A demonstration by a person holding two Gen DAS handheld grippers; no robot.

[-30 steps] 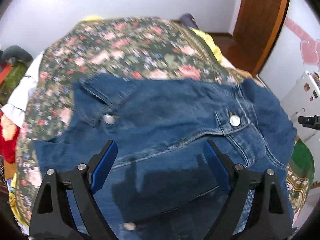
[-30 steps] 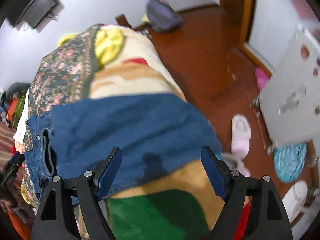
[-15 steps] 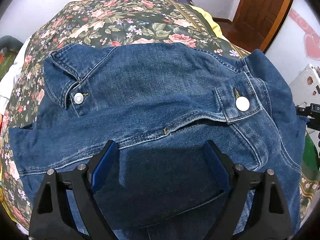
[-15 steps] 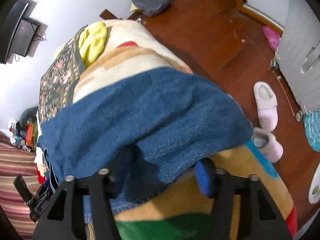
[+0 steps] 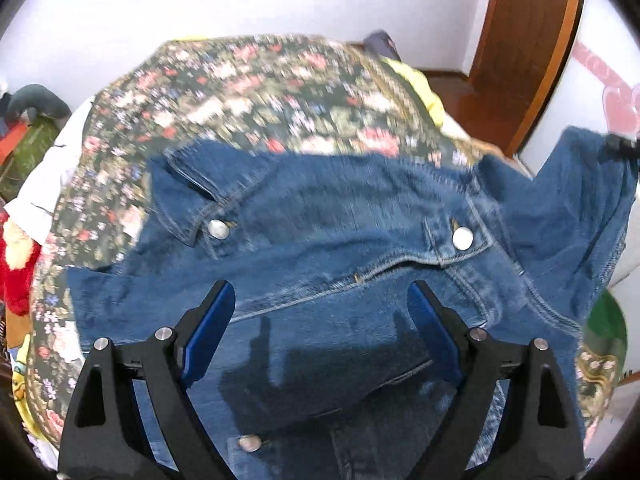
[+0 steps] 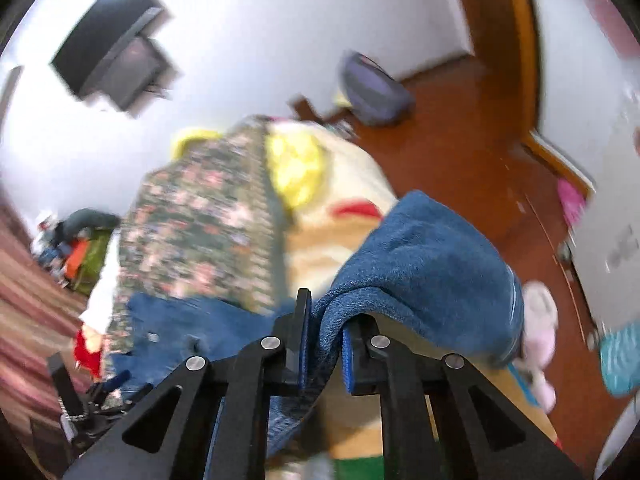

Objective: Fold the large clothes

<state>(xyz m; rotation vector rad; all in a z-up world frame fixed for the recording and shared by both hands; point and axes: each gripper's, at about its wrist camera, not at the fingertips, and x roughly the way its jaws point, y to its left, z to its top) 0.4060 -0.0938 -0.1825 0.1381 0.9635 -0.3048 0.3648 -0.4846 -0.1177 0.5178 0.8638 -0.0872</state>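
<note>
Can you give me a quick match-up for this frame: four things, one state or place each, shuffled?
Things:
1. left gripper
2. right gripper
3. jacket
4. slipper

States:
A. on the wood floor
B. jaws wide apart, nothing between them
C. spread on the floral bedspread
D. jaws pinching blue denim

Pairs: 1-B, 2-D, 3-C, 4-A

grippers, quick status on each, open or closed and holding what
Left gripper: open, empty, above the denim jacket.
Right gripper: shut on a fold of the denim jacket, lifting it.
</note>
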